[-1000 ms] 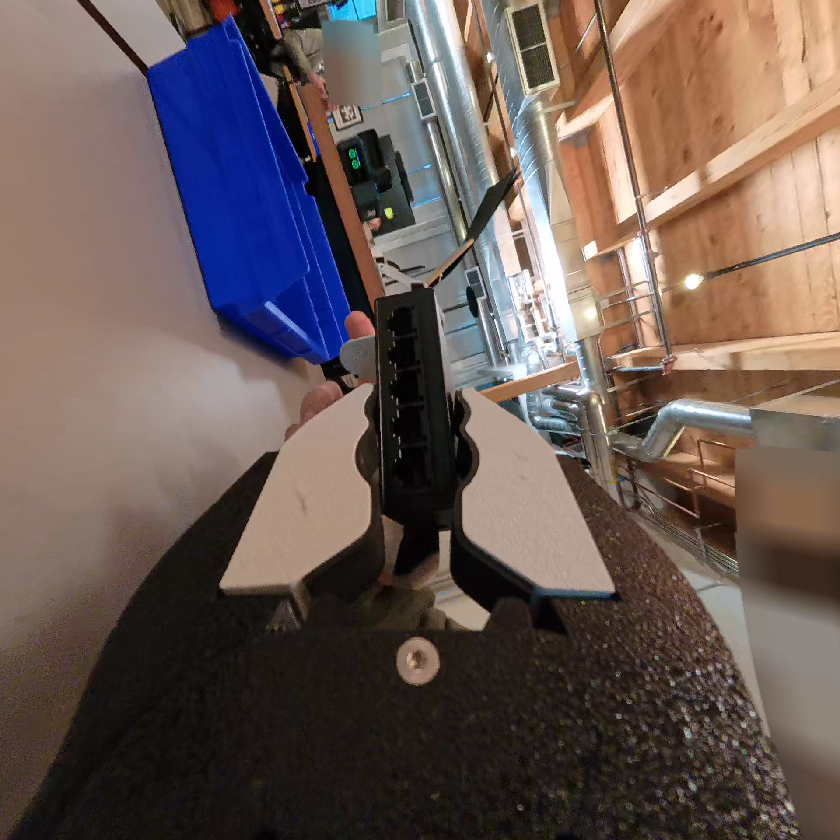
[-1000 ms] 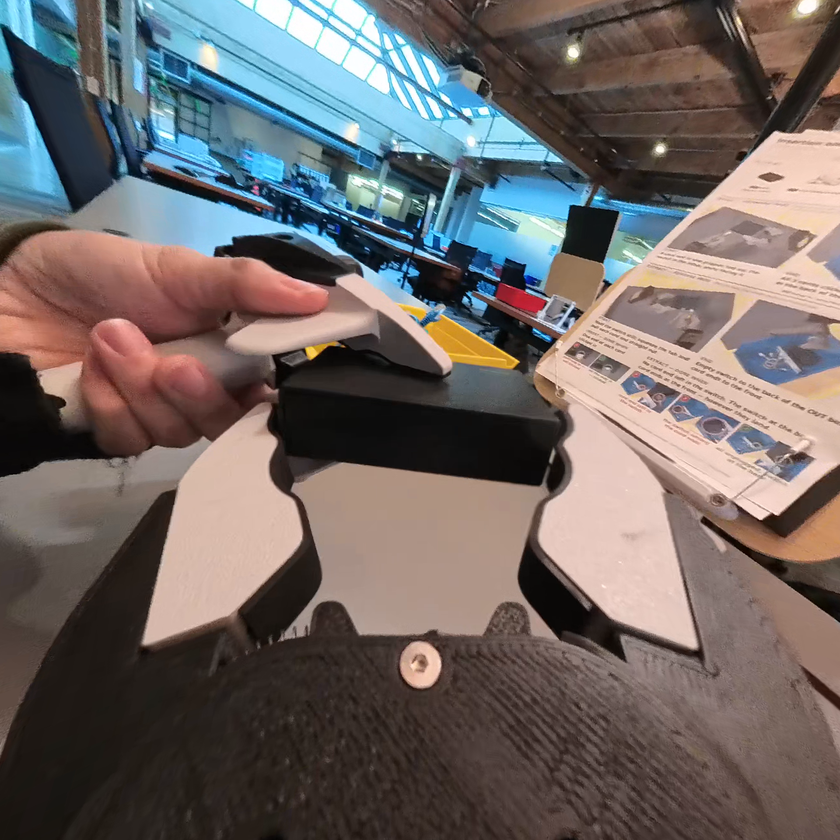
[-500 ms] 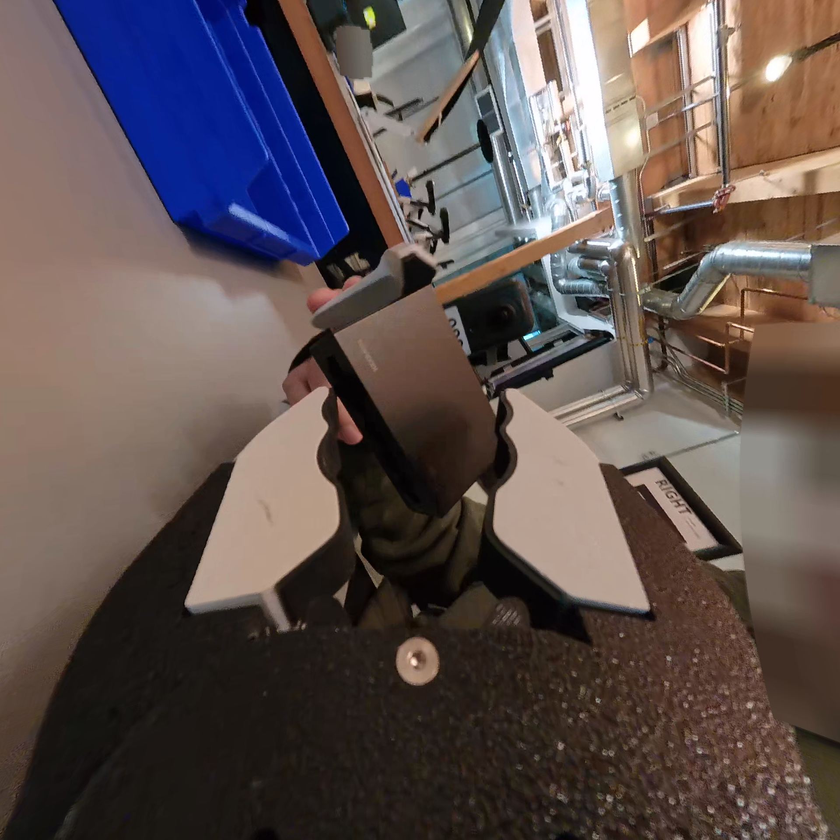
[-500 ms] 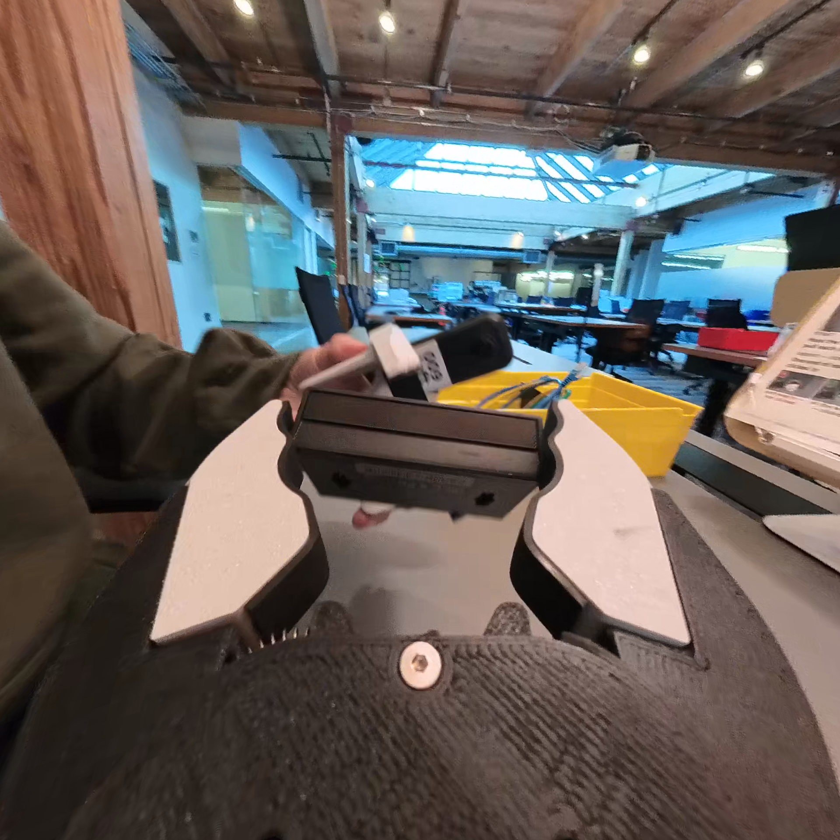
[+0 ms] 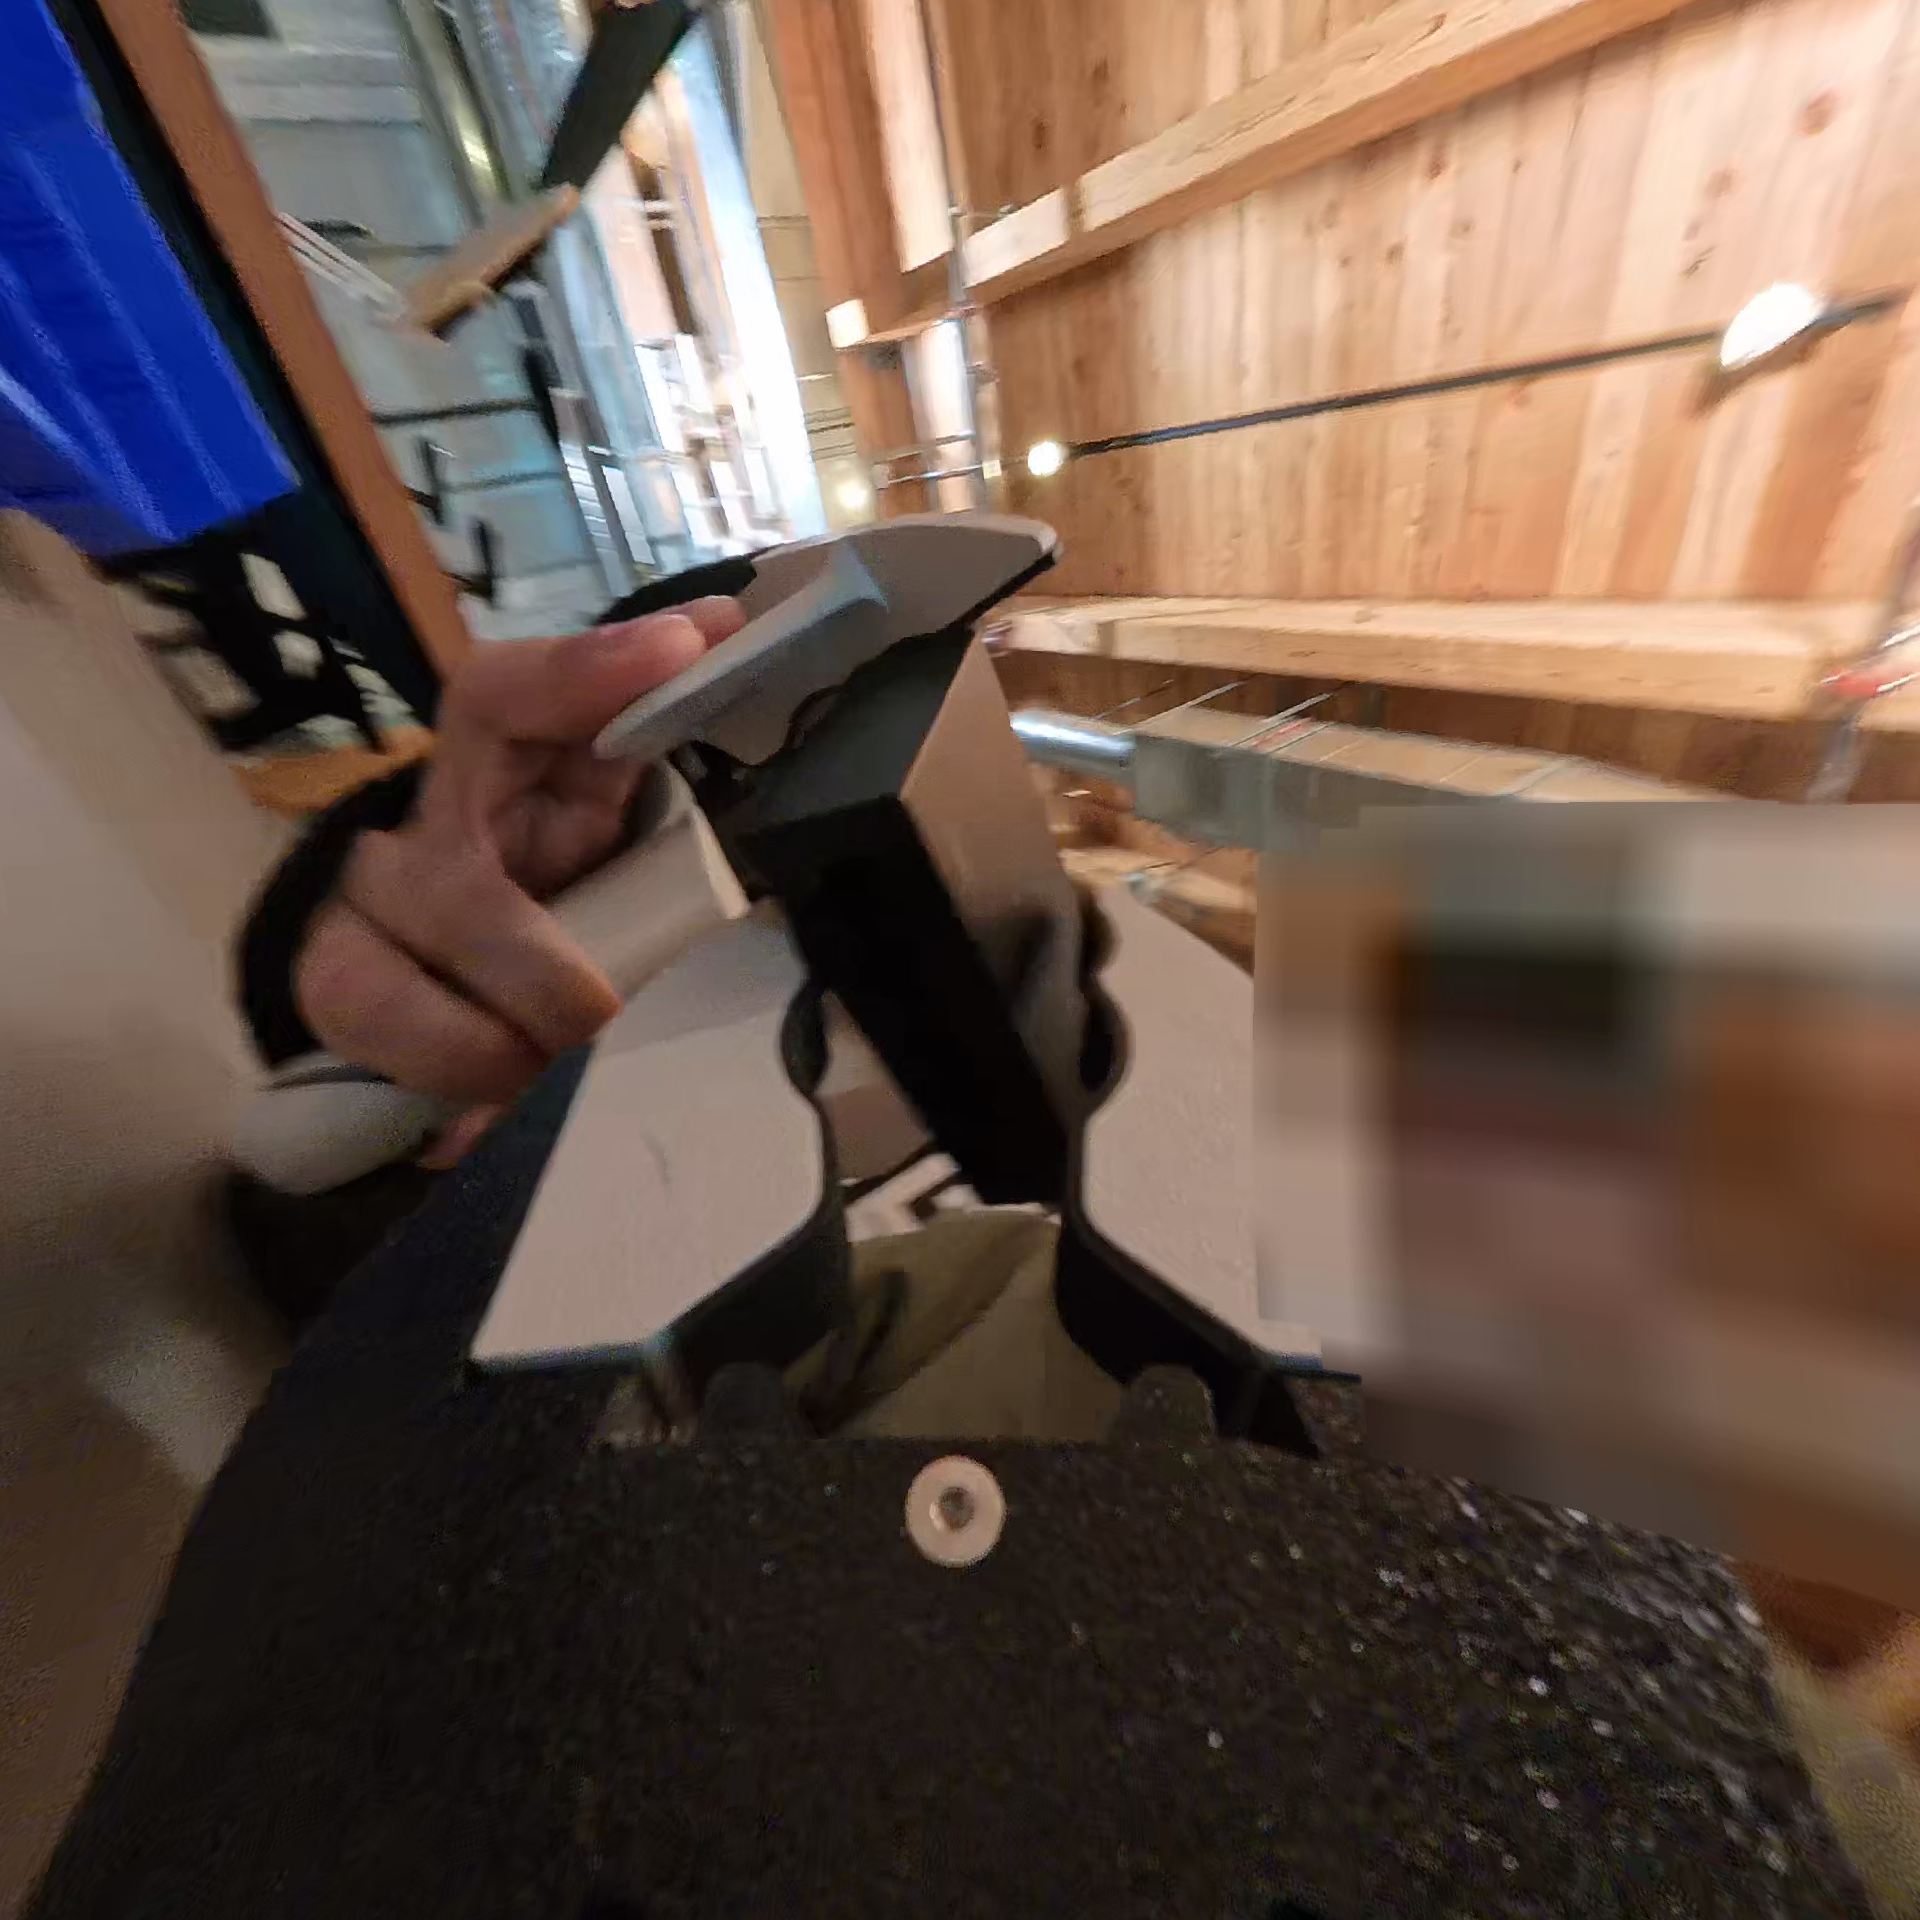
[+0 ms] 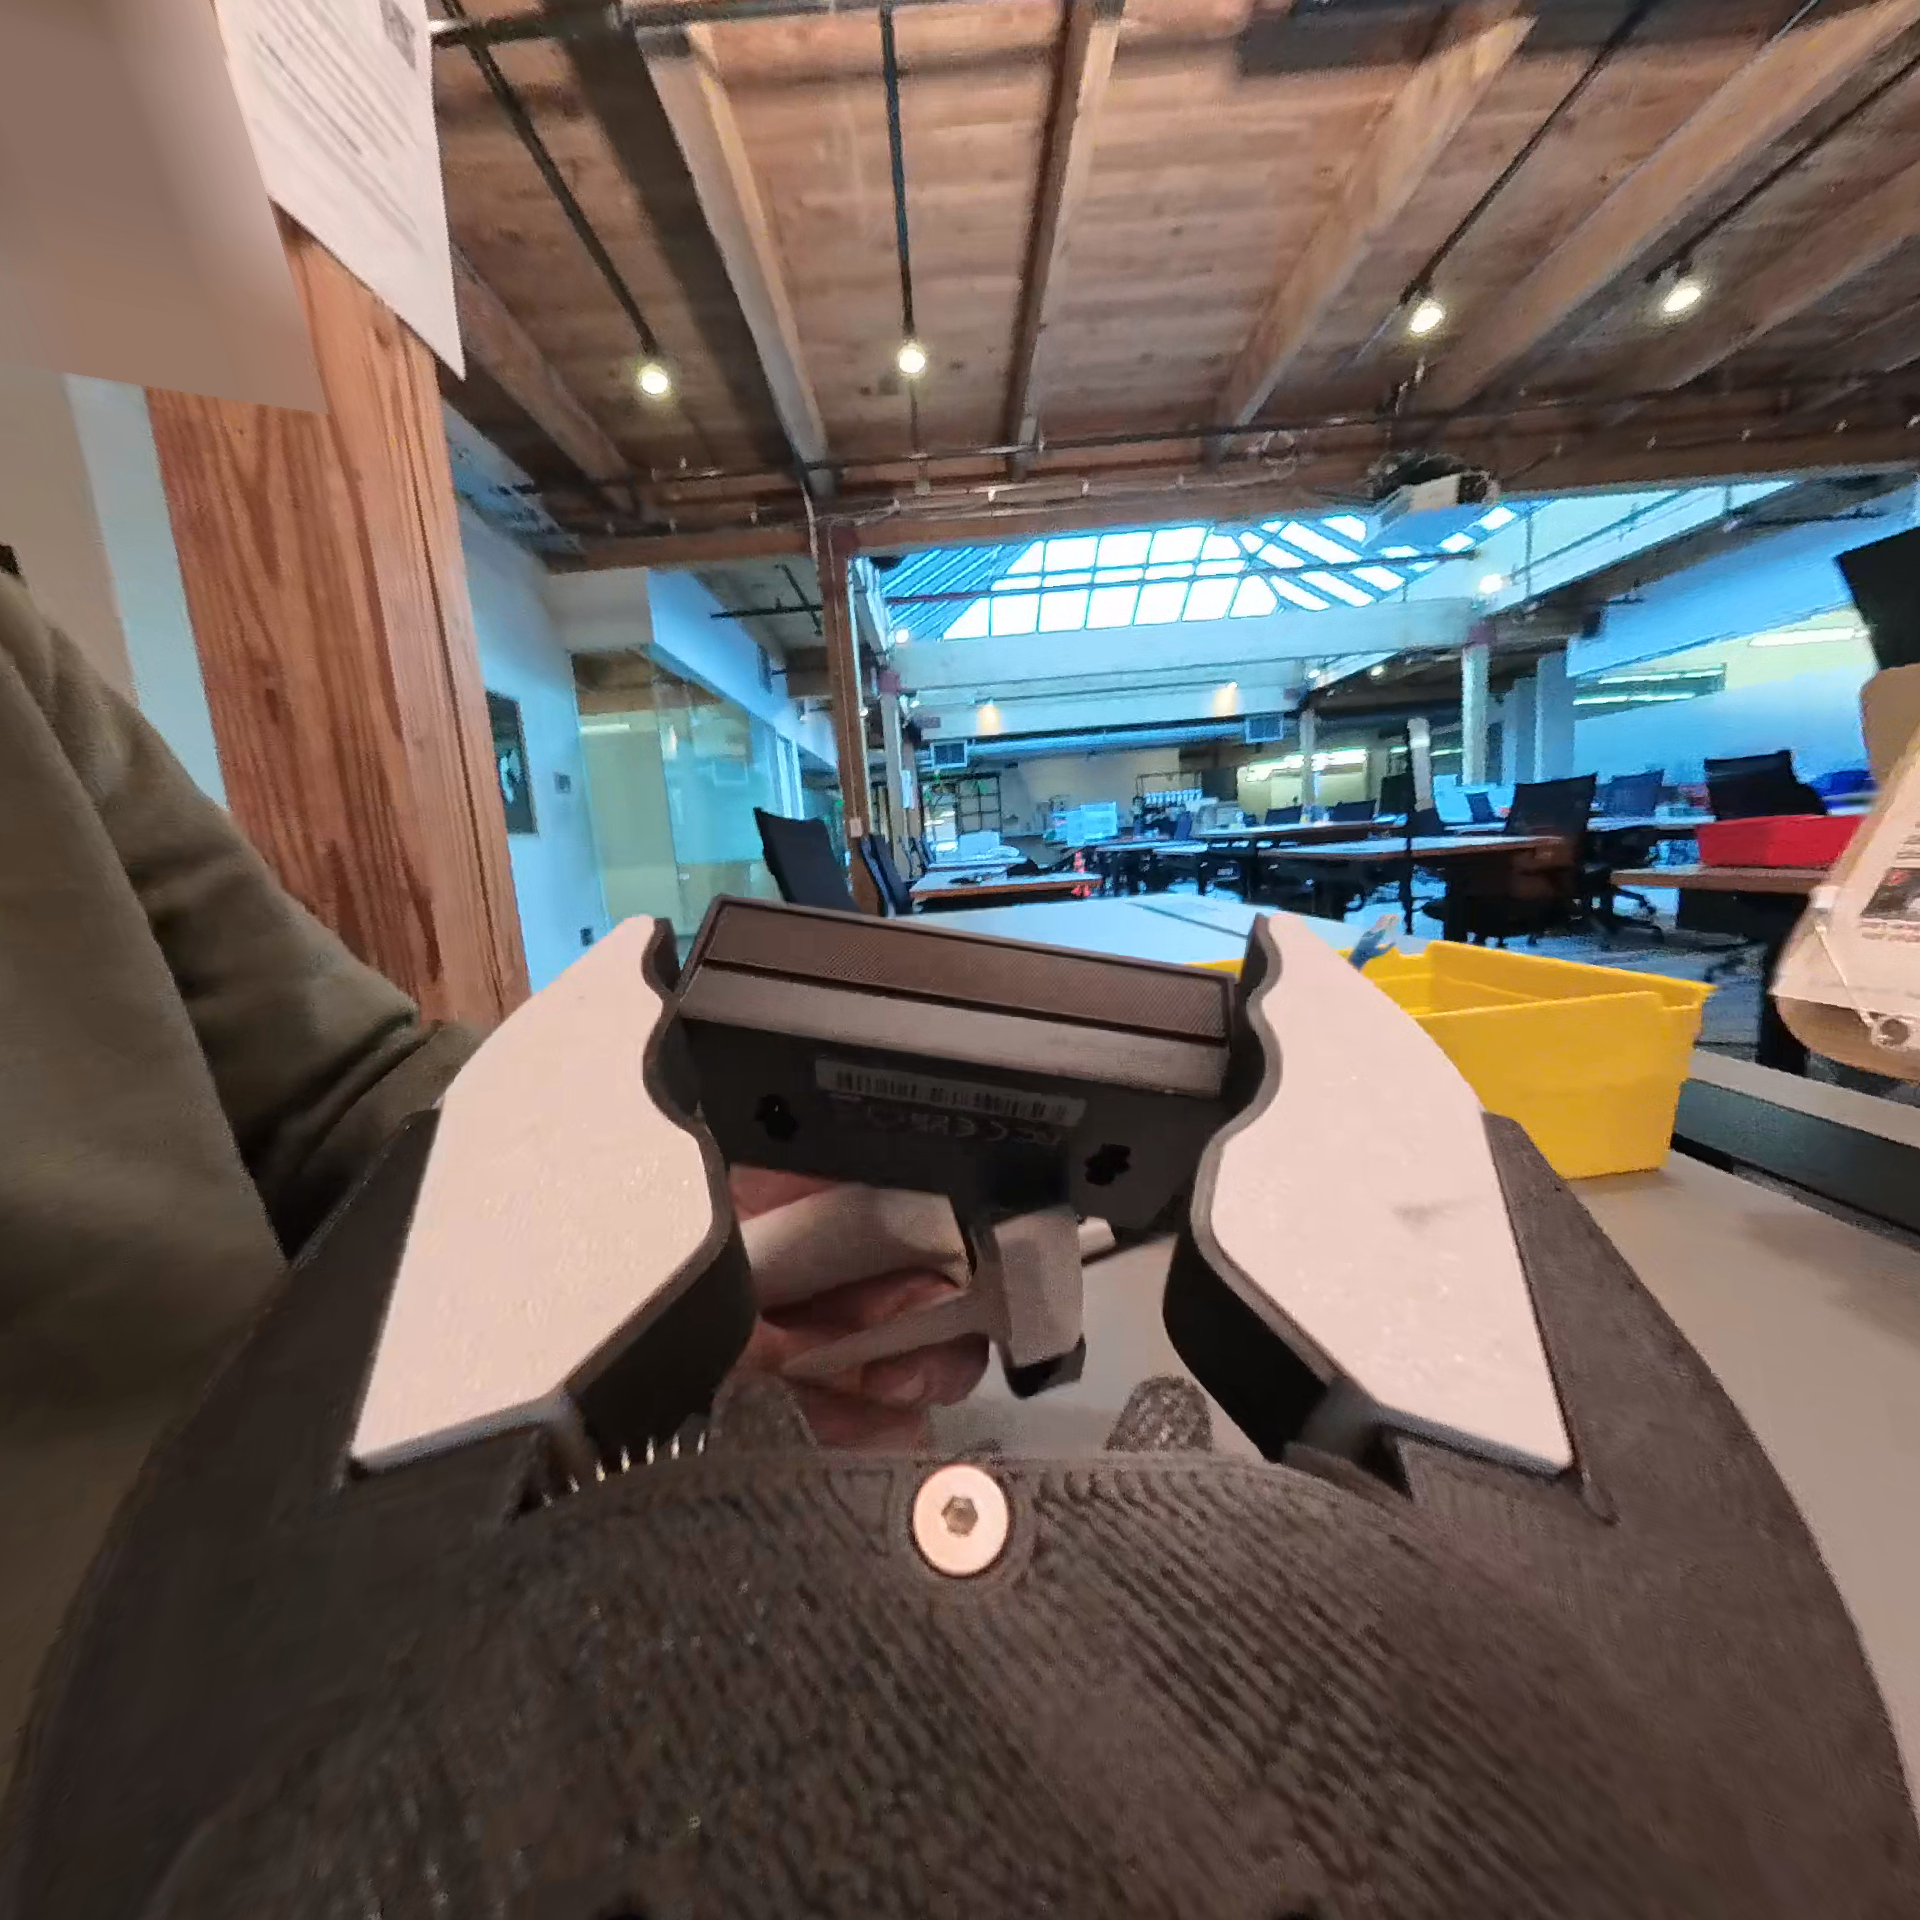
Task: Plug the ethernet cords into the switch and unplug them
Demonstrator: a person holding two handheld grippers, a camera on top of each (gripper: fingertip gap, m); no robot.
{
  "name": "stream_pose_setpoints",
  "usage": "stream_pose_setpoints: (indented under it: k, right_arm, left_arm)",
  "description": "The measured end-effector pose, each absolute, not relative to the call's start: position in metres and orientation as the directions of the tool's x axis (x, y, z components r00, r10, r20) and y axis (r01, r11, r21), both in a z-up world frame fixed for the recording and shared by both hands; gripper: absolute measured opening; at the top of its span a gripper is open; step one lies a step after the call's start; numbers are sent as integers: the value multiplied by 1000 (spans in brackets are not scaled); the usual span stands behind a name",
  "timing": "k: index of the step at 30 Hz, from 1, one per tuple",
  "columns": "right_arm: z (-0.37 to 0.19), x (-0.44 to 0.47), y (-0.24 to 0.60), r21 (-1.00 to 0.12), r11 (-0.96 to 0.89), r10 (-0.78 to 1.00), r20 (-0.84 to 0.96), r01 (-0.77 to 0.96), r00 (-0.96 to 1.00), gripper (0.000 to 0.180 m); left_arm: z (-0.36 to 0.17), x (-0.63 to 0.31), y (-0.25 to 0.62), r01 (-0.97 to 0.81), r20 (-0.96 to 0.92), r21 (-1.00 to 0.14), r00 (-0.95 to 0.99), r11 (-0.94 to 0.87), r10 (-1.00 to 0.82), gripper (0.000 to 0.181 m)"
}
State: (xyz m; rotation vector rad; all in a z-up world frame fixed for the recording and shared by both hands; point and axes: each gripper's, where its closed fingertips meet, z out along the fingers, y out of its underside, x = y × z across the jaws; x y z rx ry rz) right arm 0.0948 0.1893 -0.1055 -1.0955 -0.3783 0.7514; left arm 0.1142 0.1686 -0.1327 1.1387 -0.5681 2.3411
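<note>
The black switch (image 5: 914,987) is held up in the air between both grippers. My right gripper (image 6: 956,940) is shut on its two short ends, and its labelled underside (image 6: 935,1101) faces the camera. In the left wrist view the switch lies slanted between the jaws of my left gripper (image 5: 940,971); blur hides whether they press on it. One left finger (image 6: 1029,1288) shows under the switch. A right finger (image 5: 831,634) and the hand (image 5: 468,831) holding that gripper show at the switch's far end. A bit of blue cord (image 6: 1374,932) pokes from the yellow bin.
The yellow bin (image 6: 1538,1049) stands on the grey table (image 6: 1766,1299) at the right, with a paper sheet on a stand (image 6: 1860,935) beside it. A blue bin (image 5: 104,312) is at the far left. A green sleeve (image 6: 156,987) fills the left.
Both grippers lifted and tilted the switch, so its underside now faces the right wrist camera. The left jaws widened half a second ago and are narrower again now, with the switch turned between them.
</note>
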Motion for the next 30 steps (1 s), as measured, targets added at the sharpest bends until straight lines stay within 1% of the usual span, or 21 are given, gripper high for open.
stream_pose_setpoints:
  k: [1,3,4,5,6,7,8,10,12,13,14,16,18,19,21,24,26,30]
  right_arm:
    - [-107,98,192,-907,261,684,-69,-332,726,101]
    - [-115,101,195,-938,258,635,-16,-231,773,101]
    - [-120,104,198,-950,235,614,-18,-205,789,99]
    - [-125,110,201,-962,223,567,-5,-159,824,92]
    - [-128,115,204,-967,235,513,38,-97,858,87]
    - [-129,118,206,-967,253,451,84,-37,889,87]
    - [-131,120,210,-966,256,389,130,29,912,90]
    - [-141,112,219,-970,193,338,204,144,919,97]
    - [-144,115,229,-971,147,224,217,187,950,95]
    - [-142,113,231,-970,156,187,213,185,959,91]
    - [-141,110,232,-969,164,168,211,184,963,82]
    - [-145,110,236,-970,128,83,219,208,972,77]
    - [-154,112,240,-967,68,15,245,244,969,70]
    - [-152,113,238,-968,80,-14,236,237,972,69]
    - [-151,114,237,-970,81,-13,227,227,974,69]
    - [-148,113,234,-966,80,8,247,245,969,68]
    - [-145,111,233,-972,91,52,222,216,974,68]
    - [-138,109,227,-977,129,143,186,169,972,67]
  left_arm:
    - [-133,117,172,-546,816,-177,-547,-819,188,40]
    - [-132,119,181,-524,841,-147,-513,-839,174,36]
    - [-134,121,185,-494,861,-135,-488,-859,145,35]
    - [-136,125,194,-444,886,-117,-451,-888,108,34]
    - [-138,127,203,-397,909,-103,-409,-912,75,31]
    - [-139,128,212,-353,927,-103,-374,-930,39,29]
    - [-140,129,219,-304,940,-119,-341,-945,-9,28]
    - [-140,130,229,-223,951,-161,-294,-961,-91,28]
    - [-137,131,235,-160,956,-162,-269,-974,-115,28]
    - [-136,132,237,-131,957,-158,-264,-979,-119,28]
    - [-136,133,238,-107,959,-163,-252,-981,-132,28]
    - [-137,134,240,-47,959,-182,-228,-982,-166,28]
    - [-135,134,237,-26,959,-145,-249,-989,-134,27]
    - [-133,135,236,-15,957,-136,-261,-991,-127,27]
    - [-132,135,234,-2,954,-149,-263,-989,-144,28]
    - [-130,133,232,-17,941,-208,-276,-978,-195,29]
    - [-128,130,234,-20,927,-253,-292,-967,-236,31]
    - [-124,119,259,47,892,-342,-298,-939,-340,36]
